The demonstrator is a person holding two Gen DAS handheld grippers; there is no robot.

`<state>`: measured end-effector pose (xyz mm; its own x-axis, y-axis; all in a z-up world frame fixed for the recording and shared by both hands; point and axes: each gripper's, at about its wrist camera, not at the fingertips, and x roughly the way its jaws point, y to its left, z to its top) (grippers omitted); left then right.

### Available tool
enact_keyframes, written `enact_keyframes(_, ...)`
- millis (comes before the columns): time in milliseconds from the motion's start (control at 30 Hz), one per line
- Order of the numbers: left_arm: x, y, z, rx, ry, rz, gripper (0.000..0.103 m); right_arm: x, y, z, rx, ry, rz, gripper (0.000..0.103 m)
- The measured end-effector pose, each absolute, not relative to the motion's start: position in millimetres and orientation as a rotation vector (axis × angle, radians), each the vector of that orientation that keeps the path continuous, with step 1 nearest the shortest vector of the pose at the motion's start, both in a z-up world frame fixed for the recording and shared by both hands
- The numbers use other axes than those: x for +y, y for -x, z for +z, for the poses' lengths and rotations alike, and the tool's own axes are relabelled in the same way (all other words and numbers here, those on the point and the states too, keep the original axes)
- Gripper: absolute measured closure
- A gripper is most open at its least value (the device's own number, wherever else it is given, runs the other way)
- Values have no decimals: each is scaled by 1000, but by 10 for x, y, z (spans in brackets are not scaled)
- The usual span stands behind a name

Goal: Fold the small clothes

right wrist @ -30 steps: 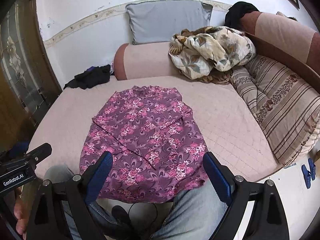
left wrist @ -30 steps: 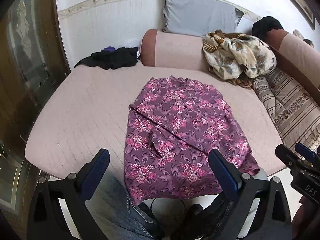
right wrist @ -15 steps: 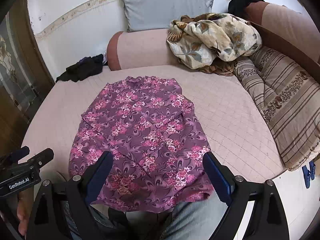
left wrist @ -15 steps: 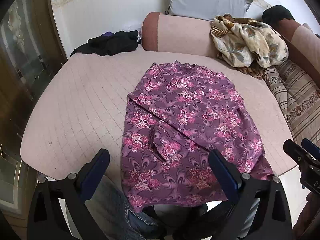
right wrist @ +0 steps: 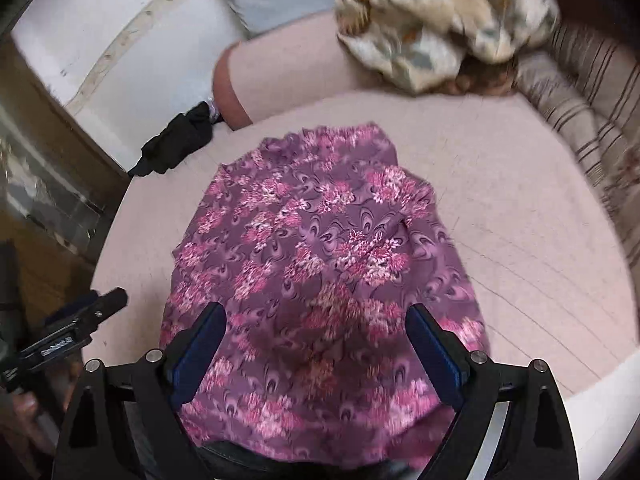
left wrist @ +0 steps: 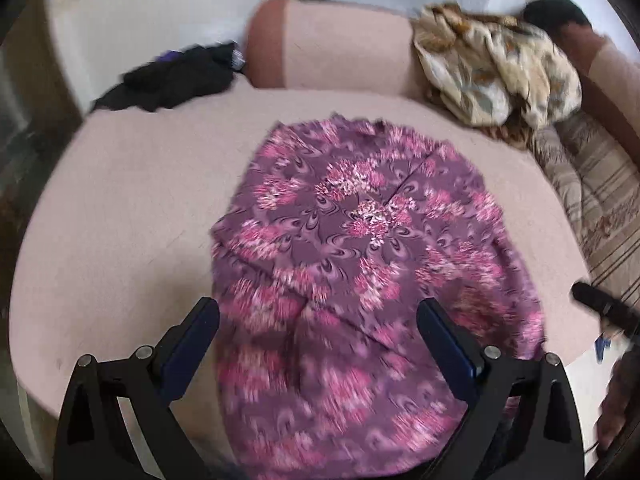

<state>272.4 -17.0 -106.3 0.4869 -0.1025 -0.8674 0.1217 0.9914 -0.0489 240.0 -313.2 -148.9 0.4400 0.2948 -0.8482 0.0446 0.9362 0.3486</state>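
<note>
Left wrist view showed the purple floral garment spread flat on the pink mattress, its near hem hanging over the edge, so a grab there risked dragging the whole cloth off. The left gripper and the right gripper both hovered above that hem, pointing forward, fingers wide apart, holding nothing.

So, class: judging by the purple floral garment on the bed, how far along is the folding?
Done: the purple floral garment lies spread, one sleeve folded across. In hand: nothing; the left gripper and right gripper are open above its near hem. Left: the main folds.
</note>
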Motion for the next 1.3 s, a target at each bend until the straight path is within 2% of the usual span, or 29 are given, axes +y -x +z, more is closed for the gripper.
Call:
enact_keyframes(200,0,-3611,-1473,1100,-11,-165,4,-3373,-3130,-1868,1134,-329,165,13)
enact_keyframes(333,205,-4321,-1737,1158,79,-223,4,-3417,-3864,-2172,1165,-254,224,18)
enact_keyframes(533,540,-5321,-2199,1241,215,-159,5,-3544,-4946,-2705,1245,-286,250,25)
enact_keyframes(633,548,-5541,-2259,1208,183,-160,11,-3577,-5303,-2911,1258,-283,257,36)
enact_keyframes(700,558,-5678,-2285,1203,229,-209,12,-3612,-5457,-3001,1259,-304,252,52)
enact_keyframes(833,506,-5867,-2346,1217,314,-289,15,-3575,-5623,-3105,1293,-325,314,55)
enact_keyframes(867,493,-5895,-2333,1213,324,-298,32,-3566,-5656,-3102,1296,-331,327,55)
enact_keyframes(900,481,-5944,-2327,1220,343,-302,67,-3575,-5712,-3106,1301,-348,326,55)
enact_keyframes(933,469,-5983,-2348,1241,360,-296,82,-3571,-5742,-3116,1305,-356,328,55)
enact_keyframes(967,463,-6018,-2377,1267,352,-274,93,-3534,-5768,-3123,1313,-332,327,64)
enact_keyframes(1000,450,-6002,-2373,1261,331,-264,93,-3502,-5766,-3123,1323,-295,312,83)
enact_keyframes(1033,438,-5968,-2361,1251,306,-259,94,-3496,-5757,-3121,1332,-286,313,89)
enact_keyframes(1167,495,-5820,-2140,1215,253,-238,96,-3573,-5710,-3014,1323,-315,298,93)
enact_keyframes(1300,678,-5467,-1561,1095,280,-258,96,-3661,-5492,-2513,1226,-330,314,94)
